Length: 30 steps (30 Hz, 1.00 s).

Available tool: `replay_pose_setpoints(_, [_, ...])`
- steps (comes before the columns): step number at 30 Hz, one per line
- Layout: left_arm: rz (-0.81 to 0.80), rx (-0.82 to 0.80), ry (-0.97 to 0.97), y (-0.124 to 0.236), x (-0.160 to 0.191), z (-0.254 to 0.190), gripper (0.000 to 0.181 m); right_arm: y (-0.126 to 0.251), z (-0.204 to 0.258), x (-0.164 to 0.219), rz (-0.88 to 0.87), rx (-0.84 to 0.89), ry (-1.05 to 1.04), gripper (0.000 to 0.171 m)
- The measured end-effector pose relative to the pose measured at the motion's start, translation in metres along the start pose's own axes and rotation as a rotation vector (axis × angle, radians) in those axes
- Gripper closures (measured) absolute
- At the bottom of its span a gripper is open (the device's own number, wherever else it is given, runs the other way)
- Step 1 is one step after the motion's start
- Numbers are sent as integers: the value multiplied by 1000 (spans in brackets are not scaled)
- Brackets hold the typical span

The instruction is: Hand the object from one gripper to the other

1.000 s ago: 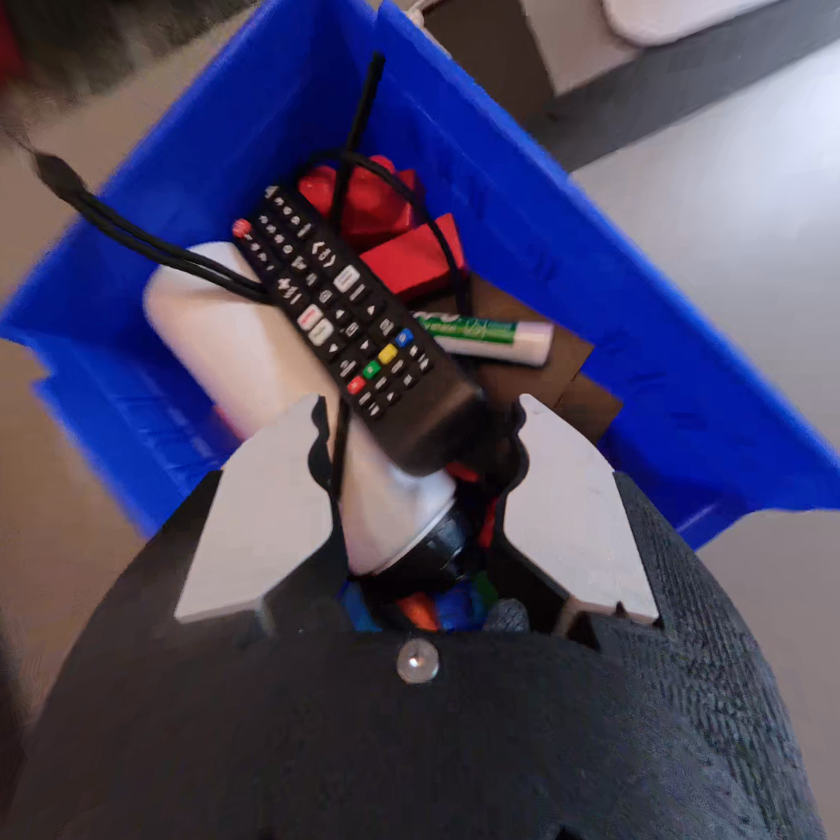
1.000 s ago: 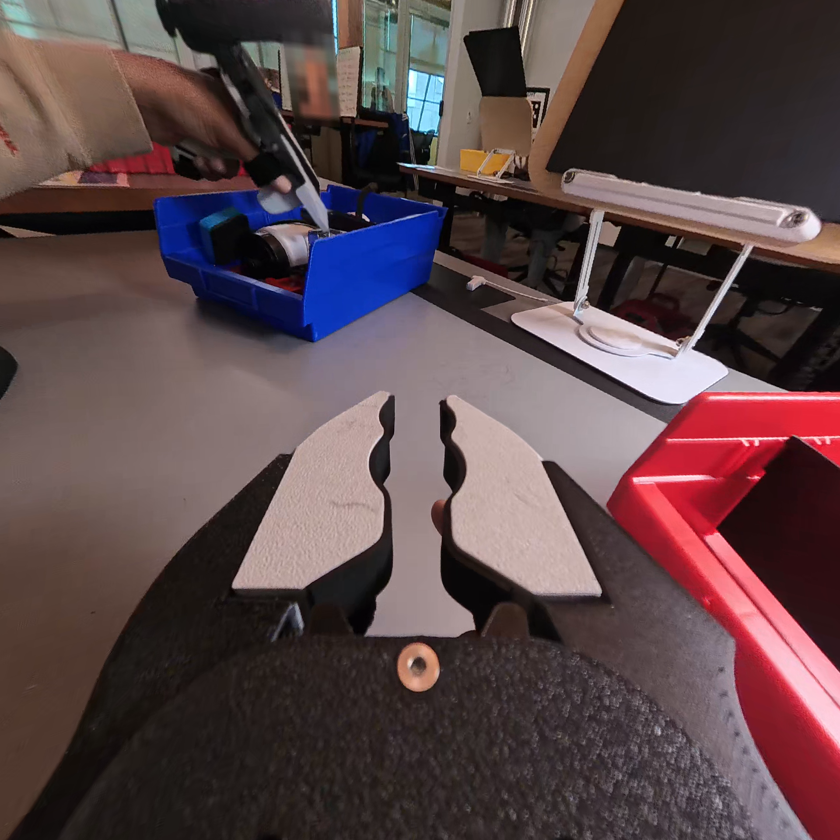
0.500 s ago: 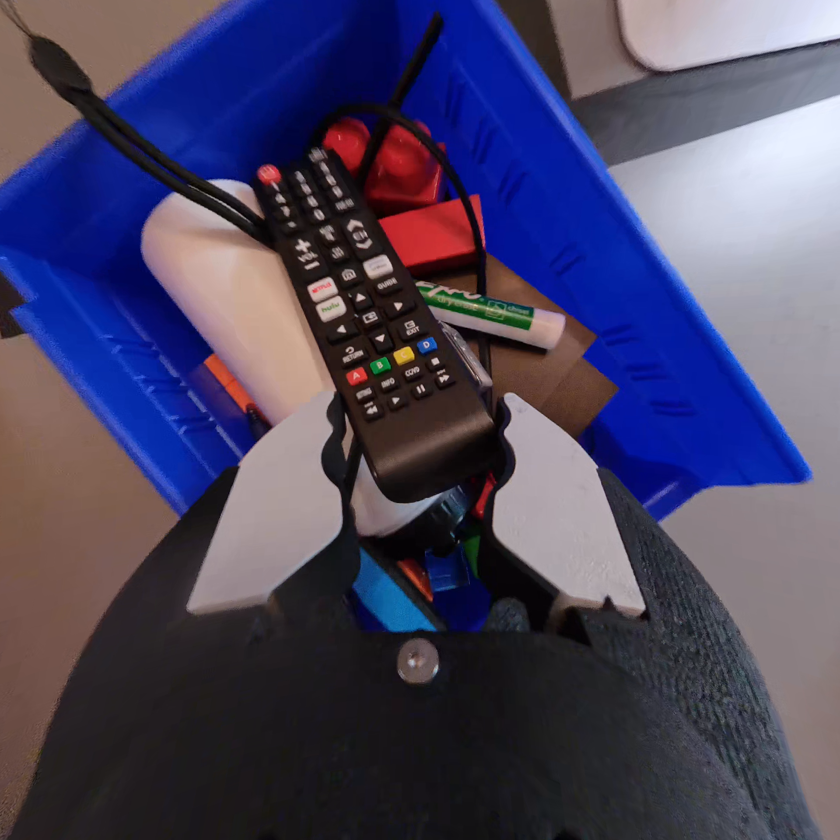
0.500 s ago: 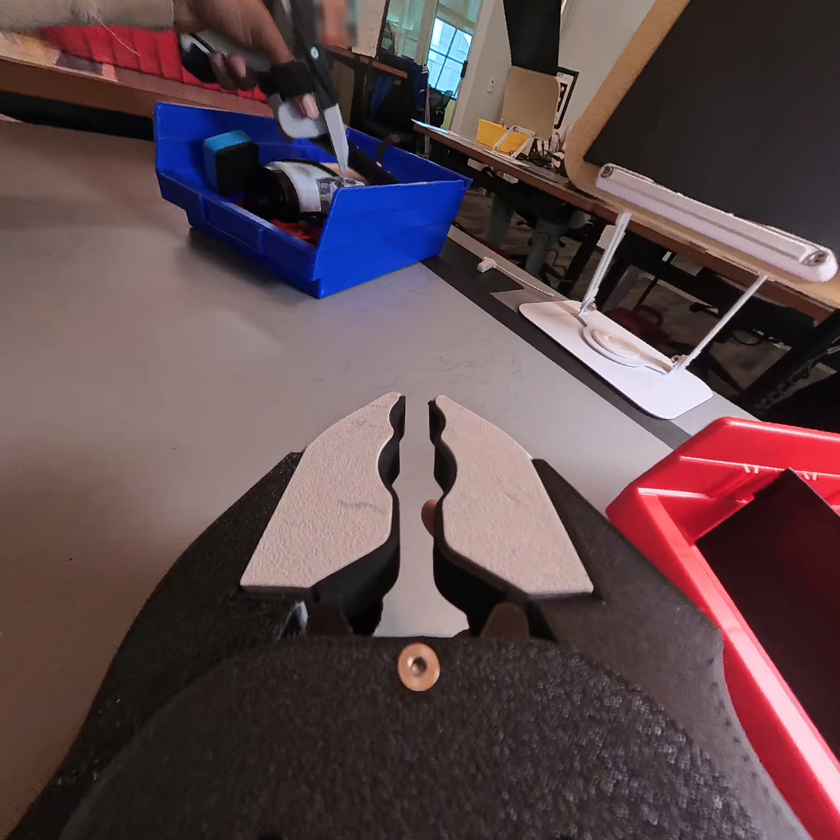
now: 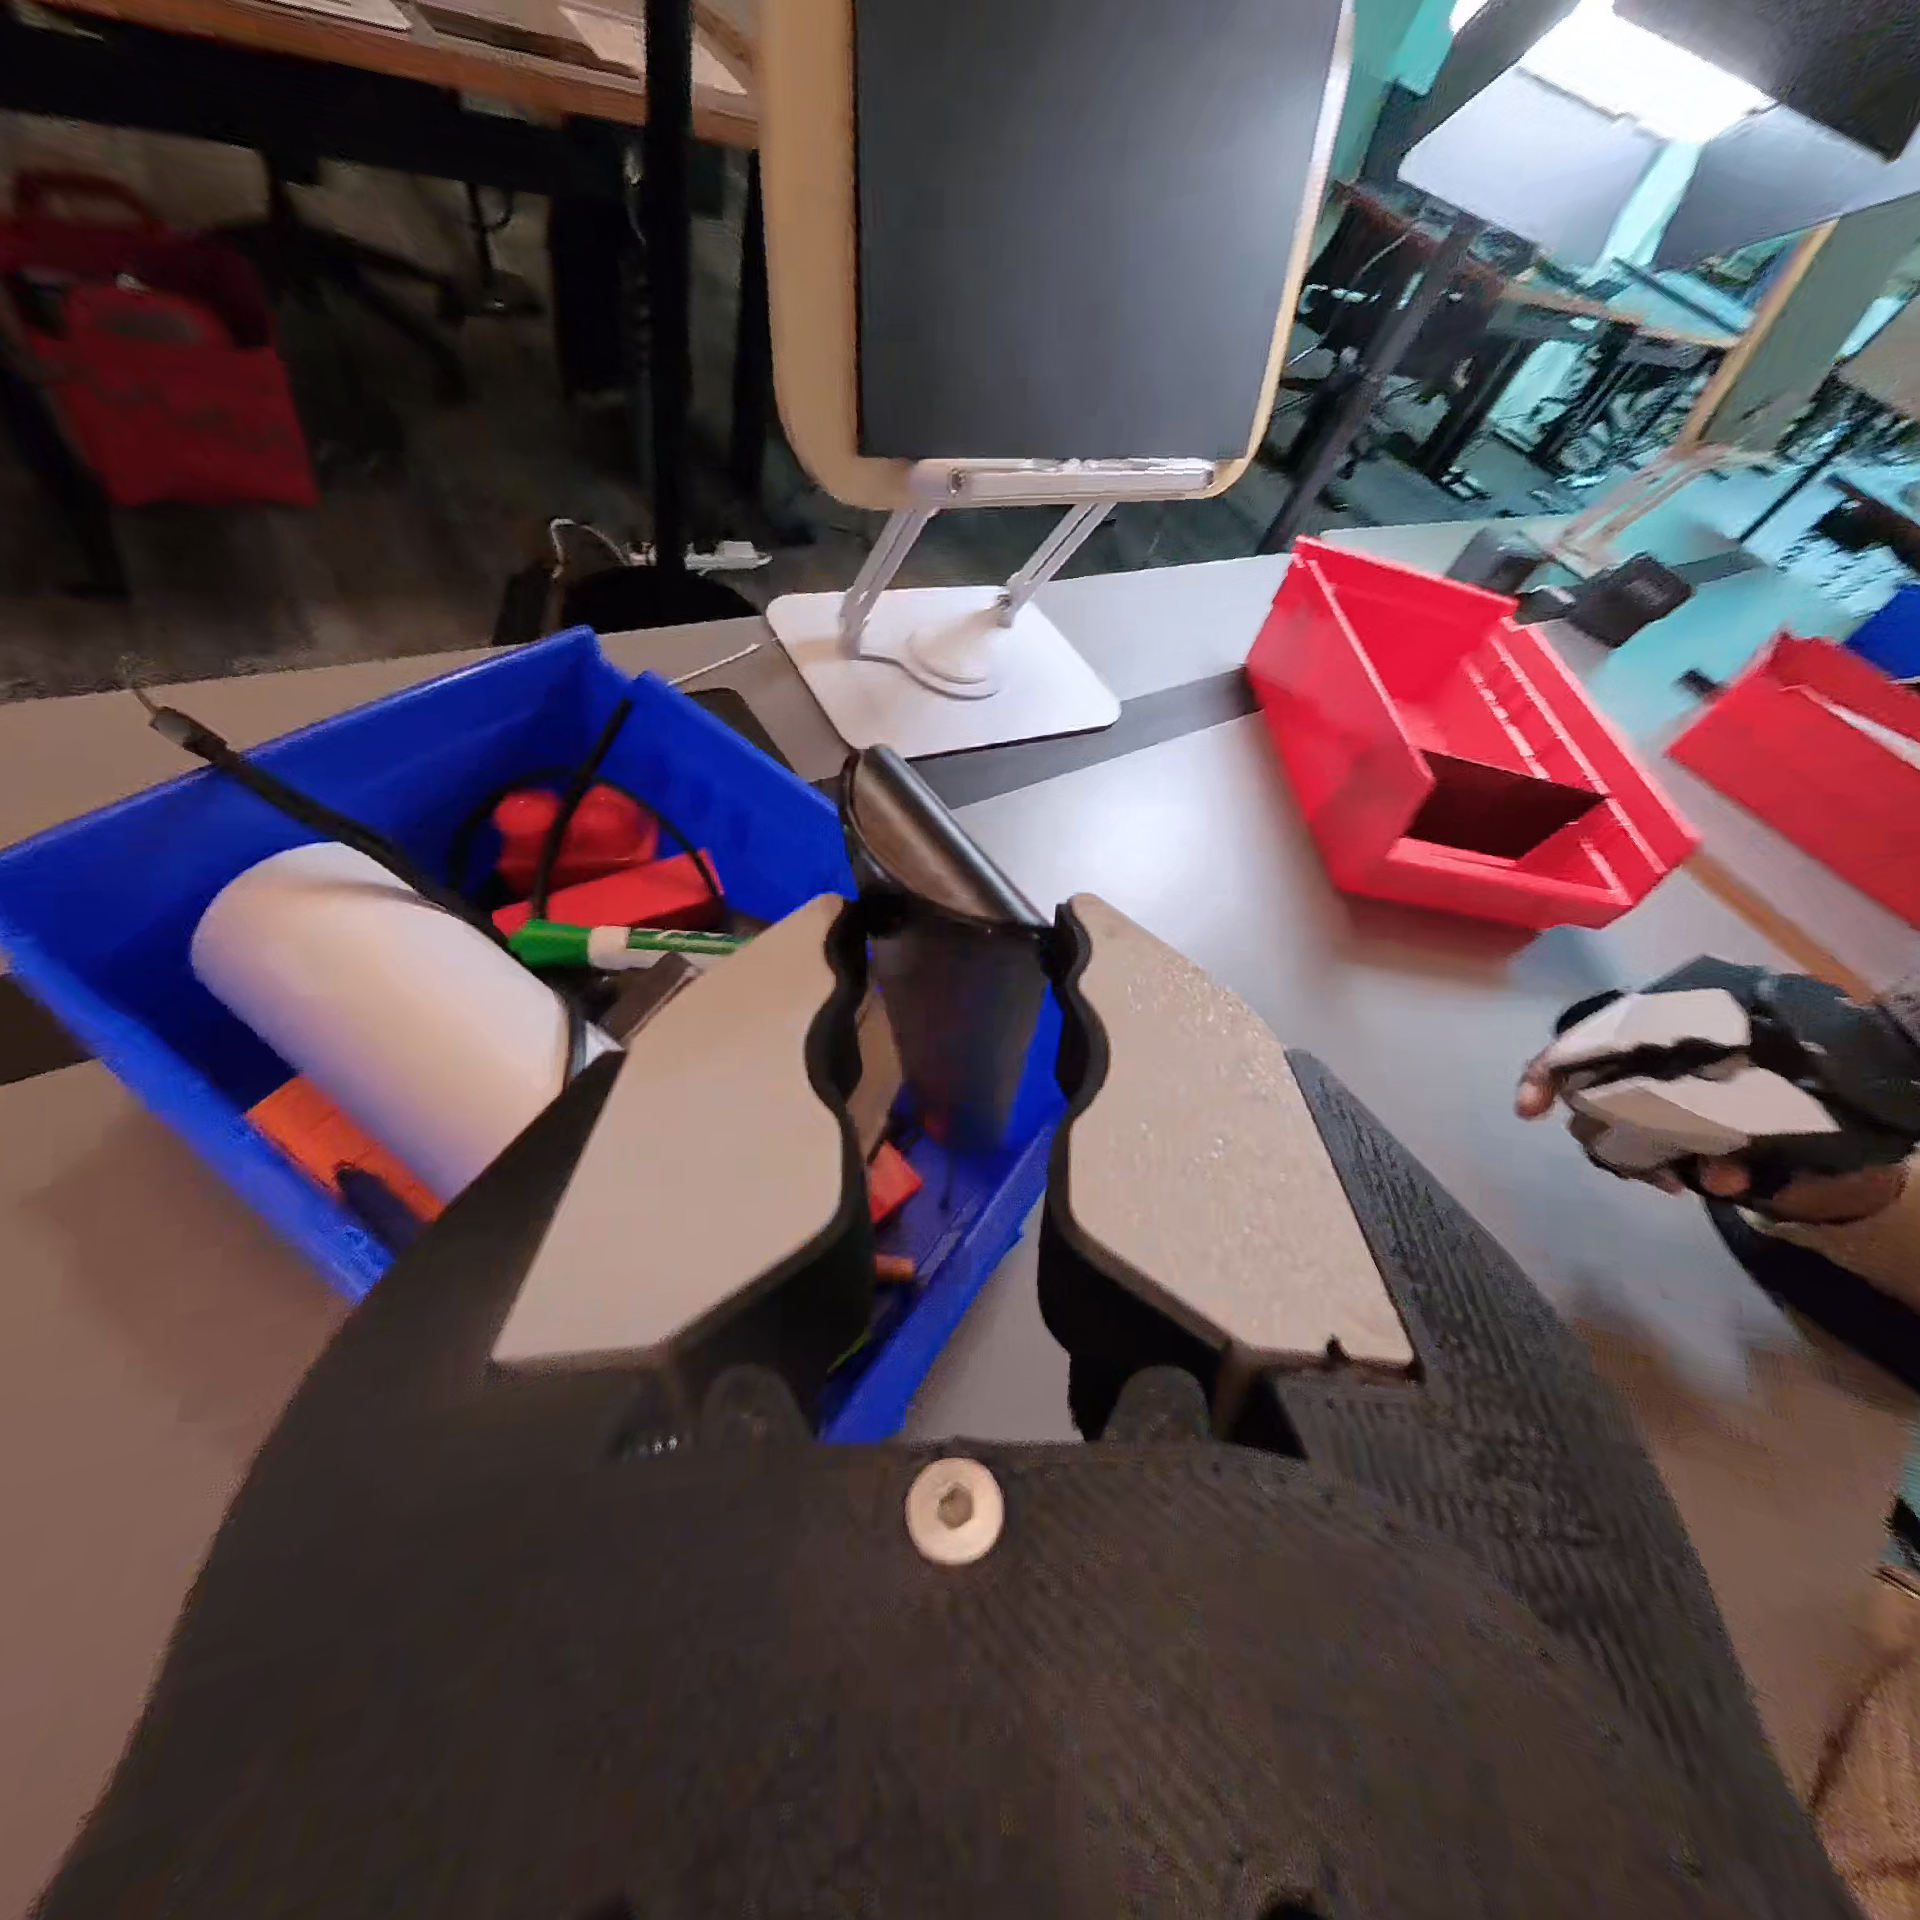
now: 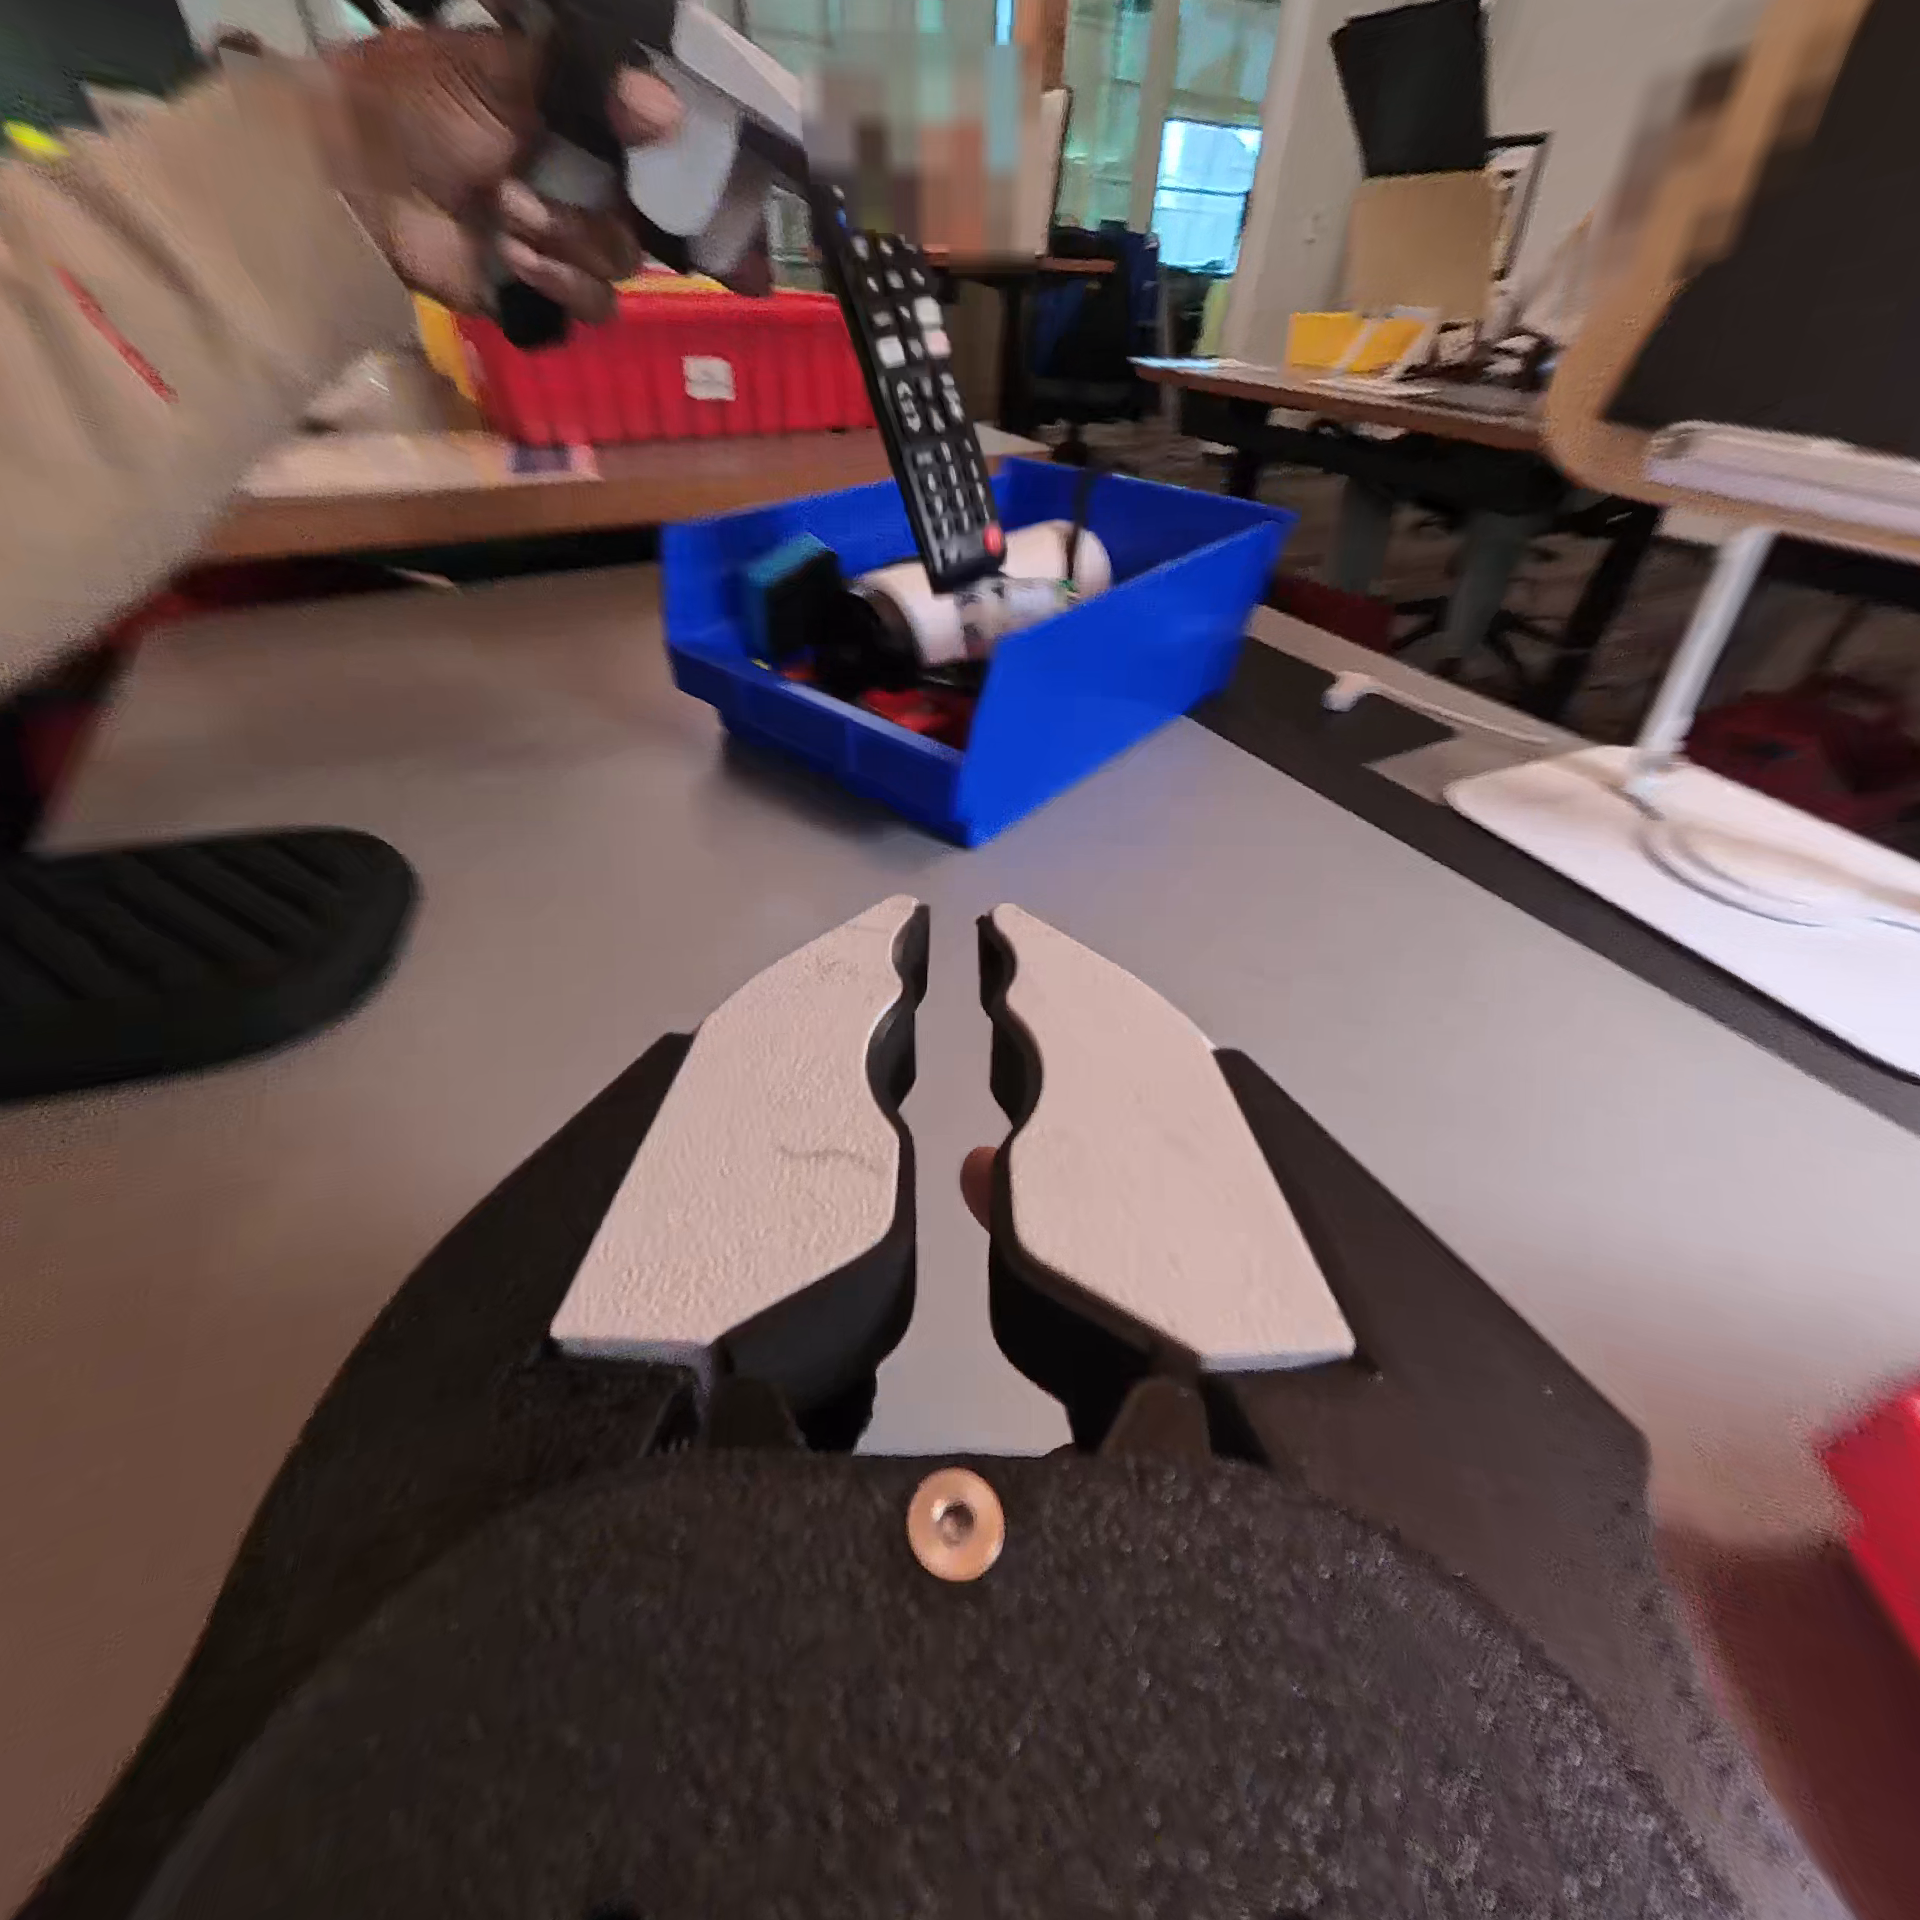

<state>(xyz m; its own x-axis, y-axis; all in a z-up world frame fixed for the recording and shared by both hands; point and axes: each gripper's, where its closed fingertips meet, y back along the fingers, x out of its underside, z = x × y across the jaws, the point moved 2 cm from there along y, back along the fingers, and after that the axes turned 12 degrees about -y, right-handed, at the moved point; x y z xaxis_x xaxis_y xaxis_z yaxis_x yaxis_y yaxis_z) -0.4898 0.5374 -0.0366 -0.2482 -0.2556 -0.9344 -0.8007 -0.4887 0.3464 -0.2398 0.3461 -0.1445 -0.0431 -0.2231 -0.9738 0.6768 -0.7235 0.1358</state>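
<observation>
Black plastic remote control (image 6: 914, 384): dangling above blue plastic bin (image 6: 1091, 665), my left claw (image 5: 951, 935) pinching only its end; slippage likely. Right claw (image 6: 951, 914) waiting nearly closed, empty.

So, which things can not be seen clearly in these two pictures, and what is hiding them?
- Remote control, left wrist view: only its back and edge show; the left gripper fingers cover the held end.
- Right gripper, left wrist view: blurred, so its opening is unclear there.
- Blue bin contents, right wrist view: the near wall hides the lower items.
- Red bin, right wrist view: cut by the right edge, blurred.
- Background, right wrist view: mosaic patches.
</observation>
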Motion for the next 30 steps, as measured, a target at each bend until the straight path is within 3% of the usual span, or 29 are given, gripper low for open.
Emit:
replay_pose_setpoints(6, [92, -34, -35, -37, 31, 1, 148, -57, 40, -3, 54, -104, -2, 159])
replay_pose_setpoints(13, [-45, 66, -111, -38, 15, -20, 149, -57, 22, -4, 38, -86, 4, 158])
replay_pose_setpoints(20, [-193, 322, -236, -47, -33, -115, 150, -38, 3, -88, -107, -22, 144, 148])
replay_pose_setpoints(24, [-290, 433, -256, -60, -59, -179, 150, -46, 0, -97, -101, 58, 90, 106])
replay_pose_setpoints(26, [-314, 470, -240, -73, -64, -208, 150, -57, 0, -85, -78, 109, 90, 95])
replay_pose_setpoints(30, [-332, 464, -241, -96, -58, -244, 149, -54, -21, -72, -45, 248, 182, 114])
